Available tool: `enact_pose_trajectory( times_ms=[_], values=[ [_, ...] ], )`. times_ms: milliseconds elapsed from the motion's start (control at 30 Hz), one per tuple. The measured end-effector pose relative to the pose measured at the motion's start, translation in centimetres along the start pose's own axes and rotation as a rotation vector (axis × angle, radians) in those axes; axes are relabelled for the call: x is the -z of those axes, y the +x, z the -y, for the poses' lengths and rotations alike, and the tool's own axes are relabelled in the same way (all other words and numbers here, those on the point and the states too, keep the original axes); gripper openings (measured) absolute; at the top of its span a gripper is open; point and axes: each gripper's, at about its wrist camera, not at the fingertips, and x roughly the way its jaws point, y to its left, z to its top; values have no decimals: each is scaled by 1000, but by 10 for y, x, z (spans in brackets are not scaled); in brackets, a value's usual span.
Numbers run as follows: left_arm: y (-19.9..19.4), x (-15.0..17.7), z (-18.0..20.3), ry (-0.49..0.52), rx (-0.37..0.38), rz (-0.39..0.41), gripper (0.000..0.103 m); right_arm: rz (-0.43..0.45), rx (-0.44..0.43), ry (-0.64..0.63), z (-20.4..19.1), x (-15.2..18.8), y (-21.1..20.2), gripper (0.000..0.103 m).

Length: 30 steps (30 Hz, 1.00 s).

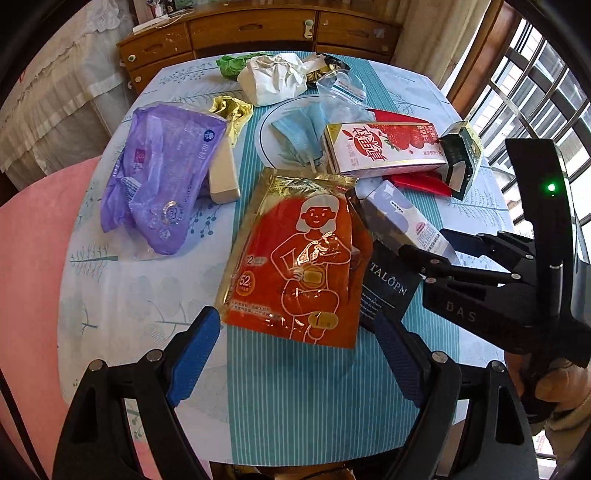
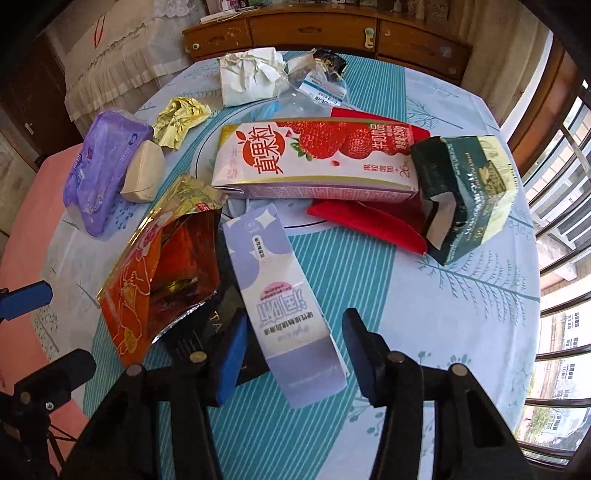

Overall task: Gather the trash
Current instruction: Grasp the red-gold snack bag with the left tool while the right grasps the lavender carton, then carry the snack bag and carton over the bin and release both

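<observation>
Trash lies scattered on a round table (image 1: 122,314). My left gripper (image 1: 295,354) is open, its jaws either side of the near edge of an orange and gold pouch (image 1: 295,266), slightly above it. My right gripper (image 2: 291,362) is open around the near end of a pale purple carton (image 2: 280,295); it also shows from the side in the left wrist view (image 1: 439,247). The pouch (image 2: 162,269) stands open beside the carton. Behind are a strawberry milk carton (image 2: 314,158), a dark green box (image 2: 465,192), red paper (image 2: 369,225) and a purple plastic pack (image 1: 162,177).
A dark TALOPN card (image 1: 388,291) lies under the pouch and carton. Further back are a blue face mask (image 1: 299,129), a gold wrapper (image 1: 232,110), crumpled white paper (image 1: 273,77), a beige block (image 1: 221,173) and a clear bag (image 2: 314,88). A wooden dresser (image 1: 258,29) stands behind; a window is at right.
</observation>
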Motion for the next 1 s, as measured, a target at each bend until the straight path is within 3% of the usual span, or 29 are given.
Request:
enact_pose_trajectory(
  times_ms=[33,233,433,600,700,767,900,1000],
  values=[
    [4,-3,3,4,1,-5,84,-3,-5,-4,1,0,3,45],
    [29,-19,22,36,12,-58,84,25,-18,15,19,6,-1,42],
    [51,-38,30,34,-69,-60,84,39,-51,46,32,16,-5,42],
    [69,-49,14,-20,-107,-76,84,57,-62,56,34,22,-7,42],
    [81,-54,4,-66,-111,-106,63,59,-65,50,31,23,-9,41],
    [78,-54,-1,-82,-104,-84,54,60,-76,47,28,25,-11,41],
    [67,-57,-6,-81,-74,-71,13,79,-78,29,20,28,-20,41],
    [57,-54,-11,-87,-75,-64,6,92,-95,37,15,30,-31,41]
  ],
)
